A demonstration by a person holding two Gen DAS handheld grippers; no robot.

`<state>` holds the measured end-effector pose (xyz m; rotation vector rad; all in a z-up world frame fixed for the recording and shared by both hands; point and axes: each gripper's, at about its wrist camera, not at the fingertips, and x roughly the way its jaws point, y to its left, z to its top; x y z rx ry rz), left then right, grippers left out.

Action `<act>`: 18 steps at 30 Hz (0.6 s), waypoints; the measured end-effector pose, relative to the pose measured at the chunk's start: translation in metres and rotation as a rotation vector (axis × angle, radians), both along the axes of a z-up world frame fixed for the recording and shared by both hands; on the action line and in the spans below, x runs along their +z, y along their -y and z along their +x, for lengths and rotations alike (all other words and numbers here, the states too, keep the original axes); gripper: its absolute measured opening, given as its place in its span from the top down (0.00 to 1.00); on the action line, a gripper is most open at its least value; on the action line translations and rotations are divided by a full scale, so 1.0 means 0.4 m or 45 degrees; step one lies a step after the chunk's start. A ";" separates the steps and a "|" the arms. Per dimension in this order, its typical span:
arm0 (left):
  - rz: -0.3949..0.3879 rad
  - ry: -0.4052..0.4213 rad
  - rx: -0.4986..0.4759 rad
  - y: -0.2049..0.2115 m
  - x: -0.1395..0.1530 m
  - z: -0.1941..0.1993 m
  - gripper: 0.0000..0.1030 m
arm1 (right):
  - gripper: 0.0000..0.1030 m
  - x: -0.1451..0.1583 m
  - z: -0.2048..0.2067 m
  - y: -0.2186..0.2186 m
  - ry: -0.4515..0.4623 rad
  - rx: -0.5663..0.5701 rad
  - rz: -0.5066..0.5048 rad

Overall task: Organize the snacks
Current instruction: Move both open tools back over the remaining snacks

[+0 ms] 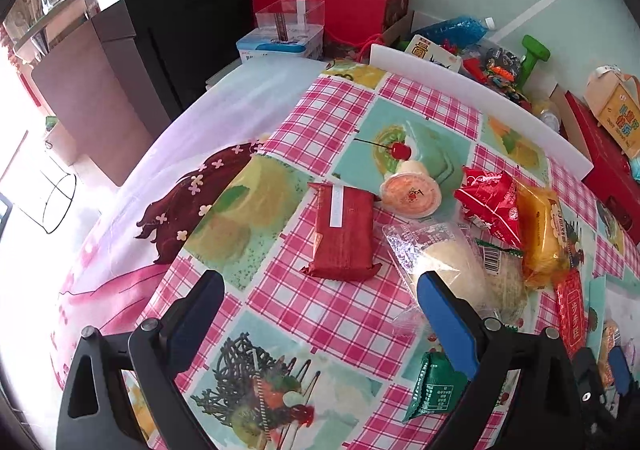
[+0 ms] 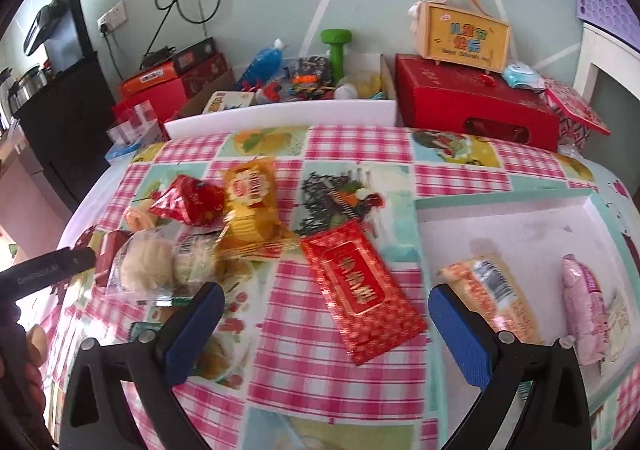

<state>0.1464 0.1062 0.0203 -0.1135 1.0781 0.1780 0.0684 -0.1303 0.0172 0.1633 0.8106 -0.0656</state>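
Snacks lie scattered on the checked tablecloth point(image 1: 332, 310). In the left wrist view, a dark red wrapped bar point(image 1: 342, 234) lies ahead of my open left gripper point(image 1: 320, 290), with a jelly cup point(image 1: 411, 195), a clear bag of pale buns point(image 1: 452, 270) and a green packet point(image 1: 434, 390) to its right. In the right wrist view, my open right gripper point(image 2: 324, 306) hovers over a flat red packet point(image 2: 360, 290). A white tray point(image 2: 500, 217) to the right holds an orange packet point(image 2: 490, 296) and a pink packet point(image 2: 586, 310). Neither gripper holds anything.
A red pyramid packet point(image 2: 188, 205) and a yellow packet point(image 2: 250, 205) lie in the pile at left. Behind the table stand a box of toys point(image 2: 312, 81), red gift boxes point(image 2: 476, 105) and a yellow case point(image 2: 464, 33). A hand point(image 2: 32, 346) holds the left gripper.
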 end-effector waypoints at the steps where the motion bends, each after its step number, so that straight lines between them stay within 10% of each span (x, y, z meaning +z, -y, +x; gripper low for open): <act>1: -0.010 -0.007 0.006 -0.007 0.000 -0.004 0.06 | 0.00 -0.005 0.002 -0.021 -0.005 0.029 0.001; 18: -0.041 -0.143 0.003 -0.055 -0.064 -0.021 0.06 | 0.00 -0.087 -0.002 -0.279 -0.078 0.321 -0.094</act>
